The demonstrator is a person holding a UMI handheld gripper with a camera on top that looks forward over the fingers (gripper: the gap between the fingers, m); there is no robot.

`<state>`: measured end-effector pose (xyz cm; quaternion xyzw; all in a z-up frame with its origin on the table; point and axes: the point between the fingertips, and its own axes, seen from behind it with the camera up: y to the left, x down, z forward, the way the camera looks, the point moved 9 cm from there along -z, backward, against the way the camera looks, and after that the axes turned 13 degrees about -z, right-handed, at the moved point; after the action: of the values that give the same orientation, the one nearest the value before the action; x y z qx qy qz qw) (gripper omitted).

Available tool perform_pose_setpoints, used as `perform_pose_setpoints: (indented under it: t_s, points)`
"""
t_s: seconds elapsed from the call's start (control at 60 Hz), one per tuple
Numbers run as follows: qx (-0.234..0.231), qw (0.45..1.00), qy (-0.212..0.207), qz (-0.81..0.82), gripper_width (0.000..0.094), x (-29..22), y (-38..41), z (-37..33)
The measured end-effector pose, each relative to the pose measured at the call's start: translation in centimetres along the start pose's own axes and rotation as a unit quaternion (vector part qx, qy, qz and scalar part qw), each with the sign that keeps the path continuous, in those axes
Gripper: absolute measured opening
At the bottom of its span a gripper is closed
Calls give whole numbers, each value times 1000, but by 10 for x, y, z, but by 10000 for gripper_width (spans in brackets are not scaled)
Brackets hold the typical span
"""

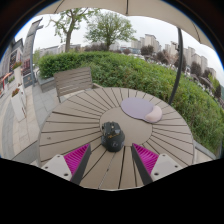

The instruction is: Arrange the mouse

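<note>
One mouse (112,135) just ahead of wide-parted jaws on slatted surface (70,120), ungrasped; approach step, closing advance required next.

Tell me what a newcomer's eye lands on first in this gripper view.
First the dark mouse, sitting on the round slatted wooden table just ahead of the open gripper, nearly centred on the gap between its pink pads. Next the pale round mouse pad, beyond the mouse and to its right on the same table. Behind it all, a wooden chair stands at the table's far edge before a green hedge.
</note>
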<state>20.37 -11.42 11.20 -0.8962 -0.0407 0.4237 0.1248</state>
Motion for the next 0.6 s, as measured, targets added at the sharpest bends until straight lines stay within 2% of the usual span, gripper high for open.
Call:
perform_pose_setpoints:
  t_s: [0.317, 0.6]
  points:
    - [10, 1000, 1, 4, 853, 2, -6, 88]
    - [-10, 1000, 7, 28, 838, -1, -9, 131]
